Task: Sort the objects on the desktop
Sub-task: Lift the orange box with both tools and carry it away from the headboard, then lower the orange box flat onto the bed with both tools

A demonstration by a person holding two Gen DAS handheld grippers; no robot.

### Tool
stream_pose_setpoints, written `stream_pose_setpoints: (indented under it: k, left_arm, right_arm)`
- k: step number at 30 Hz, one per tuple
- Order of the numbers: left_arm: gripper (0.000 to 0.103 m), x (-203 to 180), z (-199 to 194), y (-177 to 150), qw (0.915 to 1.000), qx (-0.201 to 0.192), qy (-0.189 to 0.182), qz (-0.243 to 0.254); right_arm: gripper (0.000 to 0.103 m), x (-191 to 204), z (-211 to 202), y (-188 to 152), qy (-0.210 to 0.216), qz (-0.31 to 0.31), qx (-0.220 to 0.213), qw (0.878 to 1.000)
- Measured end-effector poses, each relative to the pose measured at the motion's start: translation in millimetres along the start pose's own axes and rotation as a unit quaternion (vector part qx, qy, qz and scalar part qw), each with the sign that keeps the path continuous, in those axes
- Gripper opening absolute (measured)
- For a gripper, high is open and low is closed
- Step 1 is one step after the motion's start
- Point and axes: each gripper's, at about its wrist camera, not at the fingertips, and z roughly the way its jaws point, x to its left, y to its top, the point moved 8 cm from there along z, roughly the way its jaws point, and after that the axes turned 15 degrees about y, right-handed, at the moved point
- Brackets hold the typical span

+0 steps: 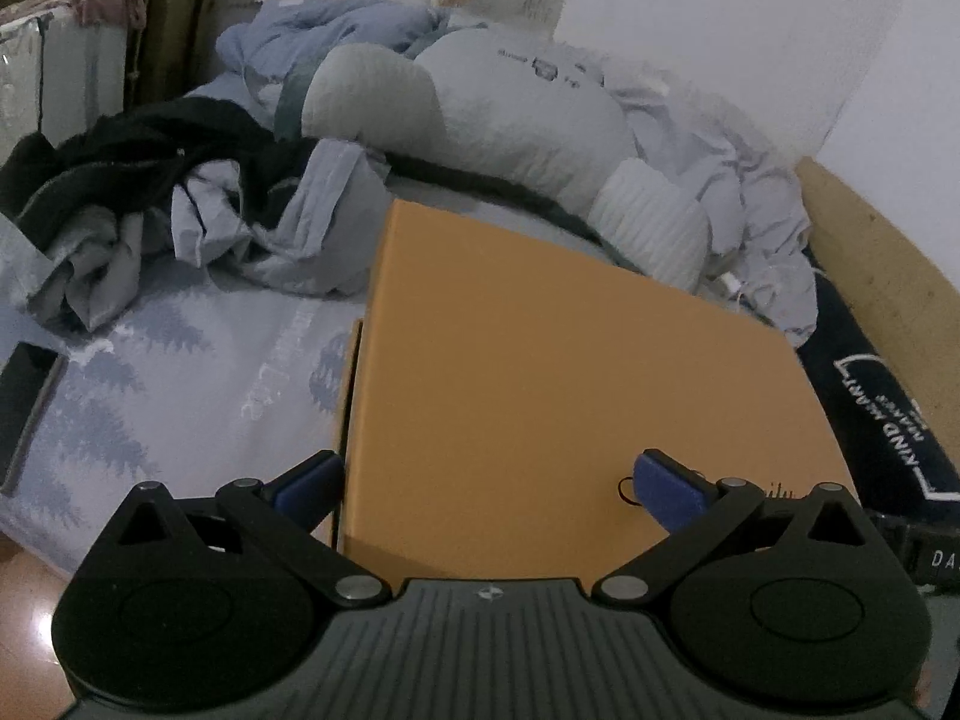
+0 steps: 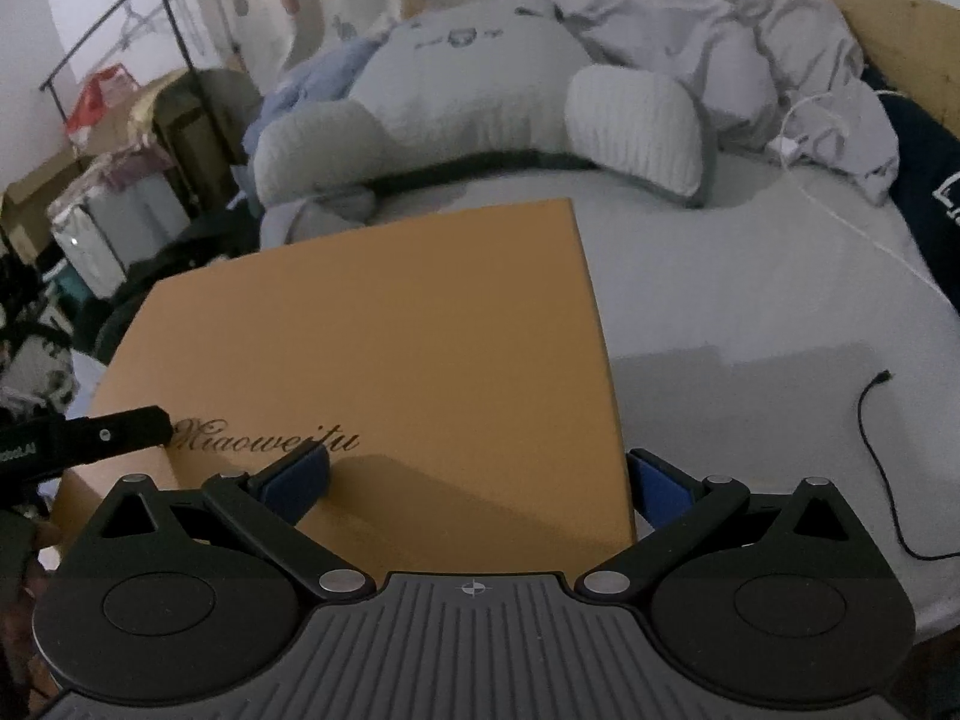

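Observation:
A flat orange cardboard box lies closed on the bed; it also shows in the right wrist view with the script "Miaoweitu" on its lid. My left gripper is open over the box's near left corner, one blue finger past the left edge, the other over the lid. My right gripper is open over the near right corner, its right finger past the box's right edge. The left gripper's black finger reaches in from the left in the right wrist view. Neither gripper holds anything.
A grey plush pillow and rumpled bedding lie behind the box. Dark and grey clothes are piled at the left. A black cable lies on the sheet to the right. A dark phone-like slab lies far left. A wooden headboard bounds the right.

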Motion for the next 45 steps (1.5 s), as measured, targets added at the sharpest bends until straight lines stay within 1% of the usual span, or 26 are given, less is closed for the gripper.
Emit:
stream_pose_setpoints:
  k: [6,9,12,21,26,34,40,45]
  left_arm:
    - [0.103,4,24,-18,0.9997,0.017,0.017,0.003]
    - [0.103,4,32,-22,0.9991,0.024,0.030,0.018]
    - [0.103,7,40,-23,0.9989,0.032,0.031,0.019]
    - [0.103,12,52,-6,0.9983,0.033,0.040,0.025]
    - [0.103,16,60,-7,0.9980,0.046,0.038,0.021]
    - [0.103,14,65,-6,0.9980,0.047,0.034,0.026]
    - [0.103,16,72,-6,0.9973,0.058,0.037,0.025]
    - [0.103,16,75,-7,0.9972,0.058,0.039,0.027]
  right_arm:
    - [0.103,-12,28,-15,-0.006,0.000,0.029,1.000]
    - [0.103,-15,41,-19,-0.013,-0.006,0.041,0.999]
    - [0.103,-15,51,-18,-0.018,-0.014,0.052,0.998]
    - [0.103,-21,77,-3,-0.012,-0.003,0.066,0.998]
    - [0.103,-18,85,1,-0.019,-0.009,0.074,0.997]
    - [0.103,-24,88,5,-0.022,-0.001,0.077,0.997]
    - [0.103,-29,96,3,-0.024,0.005,0.085,0.996]
    - [0.103,-31,99,2,-0.025,0.007,0.090,0.996]
